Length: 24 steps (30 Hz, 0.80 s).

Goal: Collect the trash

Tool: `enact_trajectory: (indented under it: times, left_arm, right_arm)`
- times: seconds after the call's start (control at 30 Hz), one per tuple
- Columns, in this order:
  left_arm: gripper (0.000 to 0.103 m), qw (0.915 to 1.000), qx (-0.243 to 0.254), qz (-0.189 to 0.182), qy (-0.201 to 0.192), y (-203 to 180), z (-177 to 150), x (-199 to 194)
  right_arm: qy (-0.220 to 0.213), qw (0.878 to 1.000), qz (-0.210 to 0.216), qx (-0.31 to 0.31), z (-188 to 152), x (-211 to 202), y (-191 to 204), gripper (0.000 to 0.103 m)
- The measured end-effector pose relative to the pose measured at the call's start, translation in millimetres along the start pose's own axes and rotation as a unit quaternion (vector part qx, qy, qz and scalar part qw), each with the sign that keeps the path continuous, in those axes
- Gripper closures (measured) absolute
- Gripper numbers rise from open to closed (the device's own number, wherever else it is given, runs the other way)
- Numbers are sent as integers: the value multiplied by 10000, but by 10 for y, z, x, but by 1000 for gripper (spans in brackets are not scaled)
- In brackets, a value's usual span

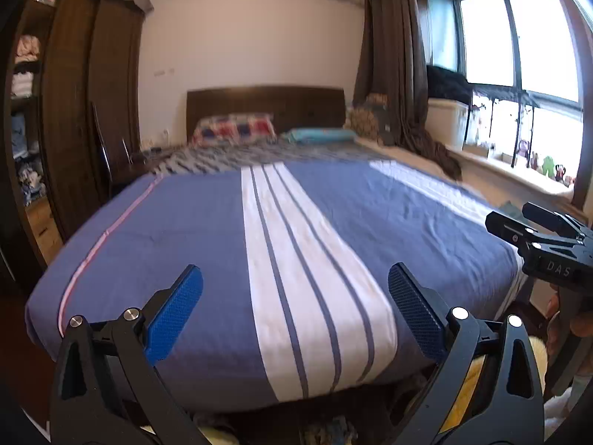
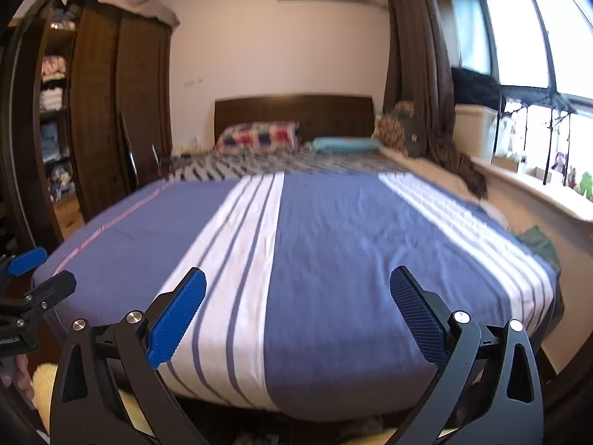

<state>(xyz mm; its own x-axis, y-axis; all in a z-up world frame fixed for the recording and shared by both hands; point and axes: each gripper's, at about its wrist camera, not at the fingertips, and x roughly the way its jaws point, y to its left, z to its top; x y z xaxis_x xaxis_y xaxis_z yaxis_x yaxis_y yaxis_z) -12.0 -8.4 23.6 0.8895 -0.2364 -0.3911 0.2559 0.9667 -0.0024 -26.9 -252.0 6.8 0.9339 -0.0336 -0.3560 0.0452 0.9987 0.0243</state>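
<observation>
No trash shows in either view. My left gripper is open and empty, held above the foot of a bed with a blue and white striped cover. My right gripper is open and empty too, over the same bed cover. The right gripper also shows at the right edge of the left wrist view. The left gripper also shows at the left edge of the right wrist view.
A dark wooden wardrobe with open shelves stands left of the bed. Pillows lie by the headboard. A window sill with small items and a brown curtain are on the right. A green cloth lies beside the bed.
</observation>
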Motion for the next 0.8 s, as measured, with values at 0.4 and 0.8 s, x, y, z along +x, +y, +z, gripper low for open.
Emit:
enact_trajectory:
  times: [0.4,0.8]
  left_arm:
    - [8,9988,28,116,-479,-111,89,-362]
    - [8,9984,-52,187,-535,-61,39,-464]
  right_arm:
    - [-556,9983,-96,-156,194,-392,173,3]
    - [-577,9982,-173,72,102,-496,165,3]
